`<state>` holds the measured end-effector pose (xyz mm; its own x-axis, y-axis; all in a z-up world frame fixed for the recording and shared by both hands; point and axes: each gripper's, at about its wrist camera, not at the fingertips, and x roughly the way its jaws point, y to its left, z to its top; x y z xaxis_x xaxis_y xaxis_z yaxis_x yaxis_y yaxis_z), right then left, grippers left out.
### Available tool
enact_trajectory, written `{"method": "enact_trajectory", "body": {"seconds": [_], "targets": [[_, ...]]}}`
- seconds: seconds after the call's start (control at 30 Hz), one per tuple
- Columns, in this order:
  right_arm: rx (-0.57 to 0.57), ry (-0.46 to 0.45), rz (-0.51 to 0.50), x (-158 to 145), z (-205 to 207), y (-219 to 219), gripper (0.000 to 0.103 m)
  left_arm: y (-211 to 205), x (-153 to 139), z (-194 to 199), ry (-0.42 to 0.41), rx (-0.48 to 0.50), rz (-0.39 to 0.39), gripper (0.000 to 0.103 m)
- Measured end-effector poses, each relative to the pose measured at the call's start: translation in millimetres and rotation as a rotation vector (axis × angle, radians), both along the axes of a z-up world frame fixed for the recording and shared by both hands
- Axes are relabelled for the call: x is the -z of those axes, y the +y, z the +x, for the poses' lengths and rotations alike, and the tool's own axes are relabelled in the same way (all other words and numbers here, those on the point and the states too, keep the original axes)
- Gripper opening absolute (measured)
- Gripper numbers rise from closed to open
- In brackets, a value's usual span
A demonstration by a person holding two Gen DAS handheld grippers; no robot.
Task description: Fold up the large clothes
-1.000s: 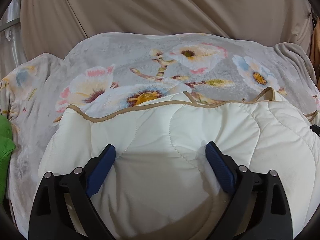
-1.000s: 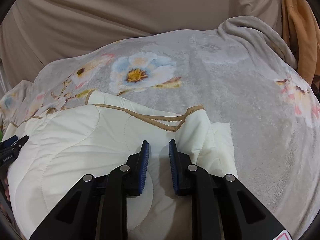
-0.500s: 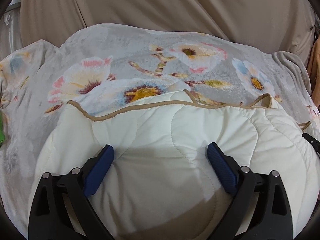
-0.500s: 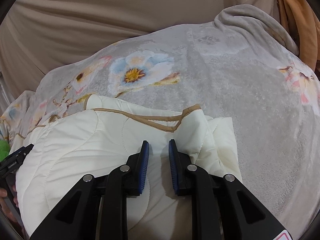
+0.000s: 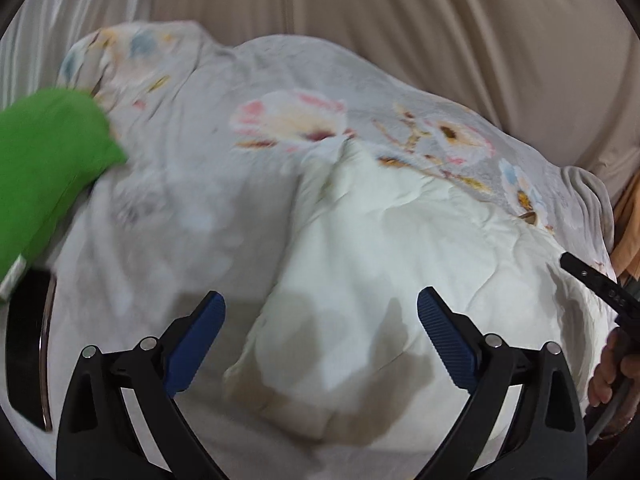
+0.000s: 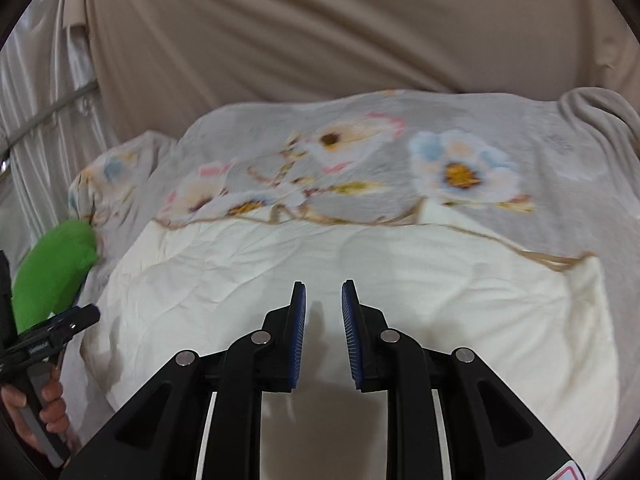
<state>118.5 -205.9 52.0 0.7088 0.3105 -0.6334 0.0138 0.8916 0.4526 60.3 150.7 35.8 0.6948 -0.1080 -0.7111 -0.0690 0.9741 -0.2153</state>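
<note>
Because the floral blanket (image 6: 560, 184) covers the whole bed, the cream quilted garment (image 6: 360, 264) lies folded on its near half, long axis running left to right, tan-trimmed edge away from both tools; the right gripper (image 6: 323, 300), jaws narrowly apart and empty, hangs over its middle, while the left gripper (image 5: 320, 312), spread wide and empty, straddles its left end, nearer the green cloth (image 5: 48, 148)

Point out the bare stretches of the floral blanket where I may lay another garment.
Free: floral blanket between the cream quilted garment and the beige backdrop, and its right side. Crowded: the left edge, where the green cloth lies.
</note>
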Motion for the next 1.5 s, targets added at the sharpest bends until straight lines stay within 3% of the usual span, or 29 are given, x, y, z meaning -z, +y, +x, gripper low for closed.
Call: {"method": "enact_trajectory", "body": {"seconds": [0.2,0.47,0.53,0.6,0.67,0.83,1.0,1.2,1.4,1.5], "targets": [[-0.04,0.069,-0.001,41.2,20.3,34.1,0.018,22.4,36.8,-8.0,0.097,-0.031,-0.115,0.095],[-0.04,0.047,-0.075,48.3,17.1,44.6,0.017,11.5,47.2,17.1,0.107,0.019,-0.276,0.097],[-0.043,0.042,-0.075,47.5,16.8,43.9,0.017,5.4,42.2,20.4,0.103,0.028,-0.284,0.079],[-0.042,0.036,-0.04,45.1,14.6,38.0,0.017,0.4,29.7,20.0,0.082,0.043,-0.274,0.047],[-0.029,0.03,0.027,37.1,3.5,26.4,0.017,1.1,10.7,13.1,0.038,0.048,-0.26,0.031],[-0.061,0.017,0.1,16.9,-53.0,15.1,0.007,-12.1,-38.4,-11.1,-0.074,0.128,-0.268,0.024],[-0.151,0.07,0.097,33.4,-93.6,37.5,0.0,-60.9,-85.7,-36.0,-0.198,0.252,-0.24,0.022],[-0.118,0.073,0.16,56.0,-97.6,39.5,0.0,-154.6,-126.9,-59.5,-0.3,0.47,-0.159,0.02],[-0.045,0.026,0.355,59.2,-130.9,13.4,0.0,-267.3,-111.9,-51.2,-0.232,0.684,-0.079,0.017],[0.032,-0.005,0.358,59.3,-166.3,-8.8,0.0,-304.1,-86.6,-41.5,-0.161,0.726,-0.052,0.016]]}}
